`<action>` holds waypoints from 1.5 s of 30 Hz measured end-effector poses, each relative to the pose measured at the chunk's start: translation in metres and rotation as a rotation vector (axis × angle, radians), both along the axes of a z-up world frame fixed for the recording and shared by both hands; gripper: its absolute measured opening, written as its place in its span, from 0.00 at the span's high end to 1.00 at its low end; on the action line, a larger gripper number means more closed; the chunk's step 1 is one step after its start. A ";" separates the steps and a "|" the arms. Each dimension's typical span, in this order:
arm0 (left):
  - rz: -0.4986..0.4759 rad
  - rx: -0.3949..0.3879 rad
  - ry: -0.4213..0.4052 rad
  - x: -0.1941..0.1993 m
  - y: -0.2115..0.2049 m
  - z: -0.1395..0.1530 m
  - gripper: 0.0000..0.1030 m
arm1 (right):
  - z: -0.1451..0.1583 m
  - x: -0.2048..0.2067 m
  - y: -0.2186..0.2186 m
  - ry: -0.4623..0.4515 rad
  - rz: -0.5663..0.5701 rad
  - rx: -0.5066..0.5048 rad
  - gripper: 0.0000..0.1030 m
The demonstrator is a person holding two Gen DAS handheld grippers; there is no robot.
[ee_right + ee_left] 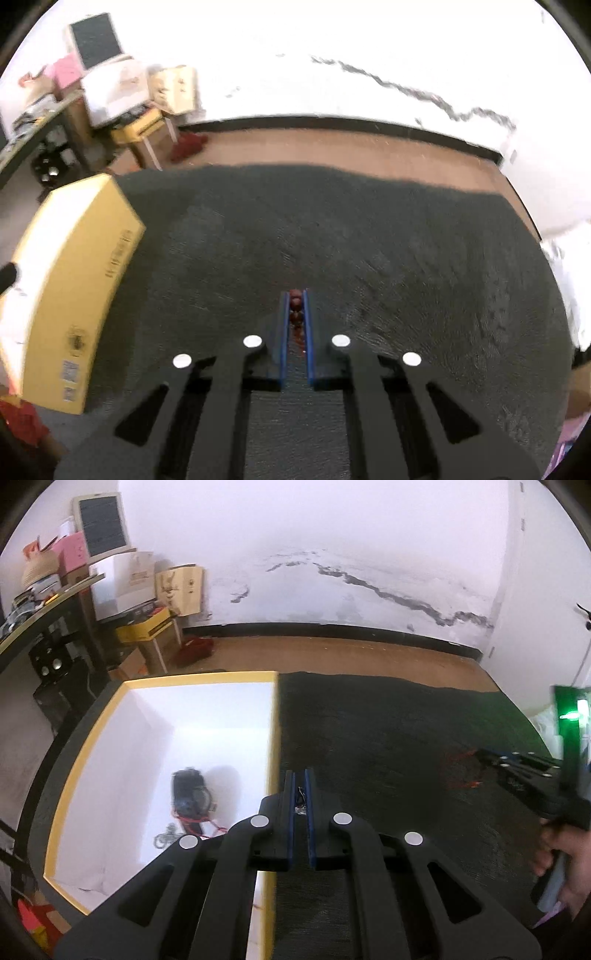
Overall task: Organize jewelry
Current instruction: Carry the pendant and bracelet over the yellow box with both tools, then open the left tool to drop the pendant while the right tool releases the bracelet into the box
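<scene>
Jewelry lay in and around a yellow-rimmed cardboard box with white inner walls (221, 716), which stood on the surface at the left edge of a dark textured mat (388, 738). In the left wrist view, the box floor carried a dark wristwatch-like piece (190, 788), a red cord (199, 827) and a small silvery chain (166, 836), all blurred. The left tool (300, 790) hung just above the box's right wall, its blue-lined fingers pressed almost together on a small, thin item (301, 799) too tiny to identify. At the right edge, the right tool (491, 762) appeared over the mat, with faint red blur beside its tip, gripped by a person's hand (565, 864).

In the right wrist view, the right tool (296, 306) pointed down over the mat (369, 240). Its fingers were closed on a strand of dark red beads (295, 301), which ran along the narrow gap between the blue pads. The box (85, 266) stood well to the left, showing its yellow outer side with printed labels. A brown floor (332, 147) and a white wall lay beyond the mat.
</scene>
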State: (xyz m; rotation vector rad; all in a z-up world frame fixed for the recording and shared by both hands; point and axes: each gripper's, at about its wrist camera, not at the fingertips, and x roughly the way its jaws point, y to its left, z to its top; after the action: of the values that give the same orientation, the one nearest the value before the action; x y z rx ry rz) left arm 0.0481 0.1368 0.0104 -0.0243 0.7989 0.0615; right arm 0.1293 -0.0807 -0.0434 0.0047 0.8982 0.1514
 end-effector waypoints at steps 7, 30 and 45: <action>0.101 0.000 0.011 -0.005 0.051 0.000 0.95 | 0.049 -0.022 0.046 -0.067 0.109 0.070 0.93; 0.301 -0.042 0.143 -0.031 0.206 -0.053 0.95 | 0.114 -0.082 0.254 -0.146 0.421 0.080 0.93; 0.267 -0.063 0.188 -0.017 0.200 -0.071 0.95 | 0.116 -0.086 0.301 -0.121 0.431 0.027 0.93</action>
State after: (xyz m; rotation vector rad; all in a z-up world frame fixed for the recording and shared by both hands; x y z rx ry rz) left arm 0.0309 0.3365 -0.0602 -0.1874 0.9817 0.2944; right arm 0.0428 0.2207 0.0727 -0.1718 0.7663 0.5595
